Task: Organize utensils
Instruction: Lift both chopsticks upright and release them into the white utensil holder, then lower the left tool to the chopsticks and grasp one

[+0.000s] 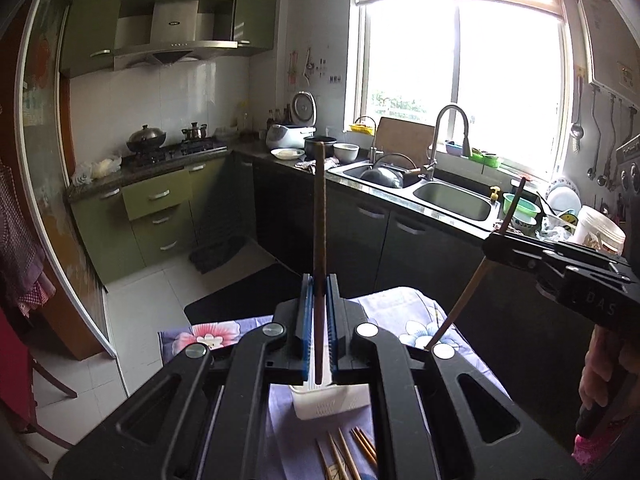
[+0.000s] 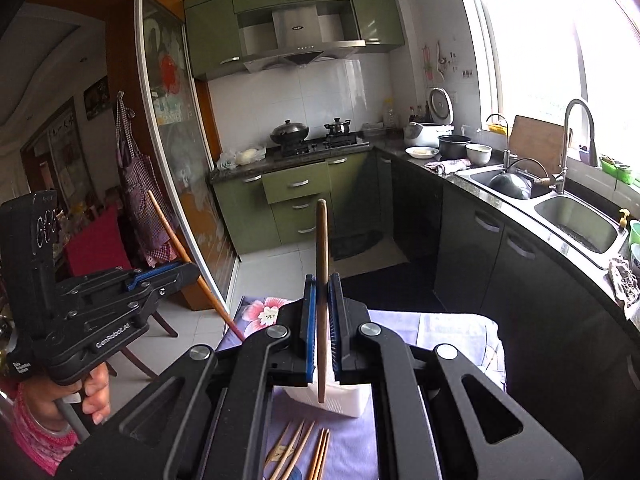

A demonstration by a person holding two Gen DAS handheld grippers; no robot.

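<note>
Wood first: each hand holds one chopstick upright, and I take the reason to be the white slotted holder on the floral cloth that covers the worktop below them, an end-down drop into a narrow box.

On the left, the left tongs are clamped on a dark chopstick between blue pads, the stick rising nearly vertical and its lower end reaching down in front of the holder's mouth. The right camera sees these same tongs from the side, with the stick slanting down toward the cloth. "GenRobot.AI" is printed on the body; smaller lettering by the hand is too fine to read.

In the middle, loose chopsticks lie flat on the cloth just in front of the holder, seemingly waiting their turn.

On the right, the right tongs are closed on another brown chopstick, also held near upright, its lower tip just over the holder's opening. Seen from the left camera, that unit's side shows the letters "DAS", cut off at the edge.

Neither stick looks released yet; both appear poised for lowering.
</note>
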